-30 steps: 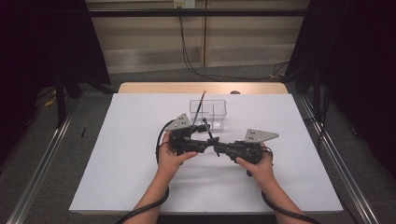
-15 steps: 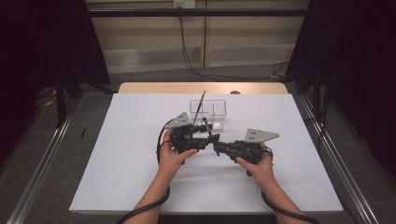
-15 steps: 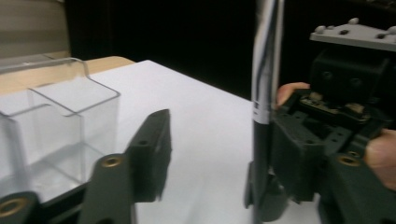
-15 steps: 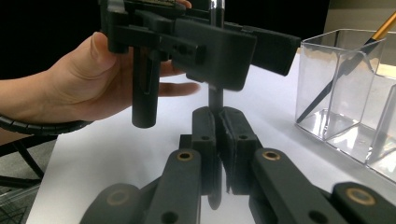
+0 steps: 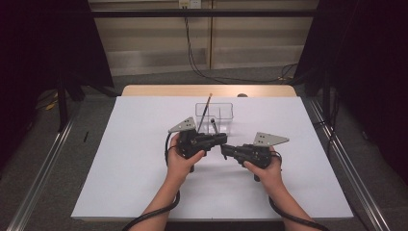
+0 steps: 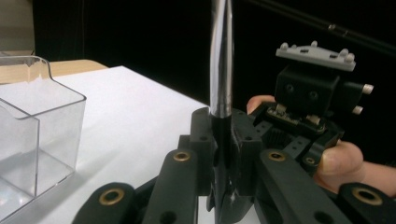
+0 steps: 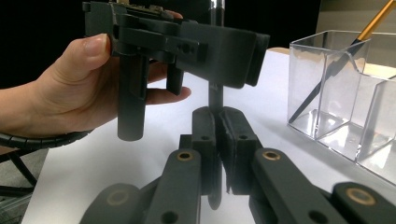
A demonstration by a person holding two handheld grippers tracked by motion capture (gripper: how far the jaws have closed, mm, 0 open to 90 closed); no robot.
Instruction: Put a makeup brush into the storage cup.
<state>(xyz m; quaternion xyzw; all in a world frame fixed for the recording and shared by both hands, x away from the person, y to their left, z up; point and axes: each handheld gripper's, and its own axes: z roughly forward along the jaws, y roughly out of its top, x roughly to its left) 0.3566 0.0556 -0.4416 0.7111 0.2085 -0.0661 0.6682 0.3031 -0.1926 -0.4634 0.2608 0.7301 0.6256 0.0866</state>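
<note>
Both the left gripper (image 5: 222, 139) and right gripper (image 5: 225, 150) are clamped tight on the same upright slim black-and-silver pen (image 6: 221, 60), just short of the clear plastic two-compartment organizer box (image 5: 215, 115) toward the table's far edge.

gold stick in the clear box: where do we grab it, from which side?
Grip the gold stick on its upper shaft, where it leans out above the clear box rim. Come down from above, jaws across the shaft: its lower end sits deep in a compartment, walled in. Left gripper and right gripper are both shut on the dark pen; free one first.
</note>
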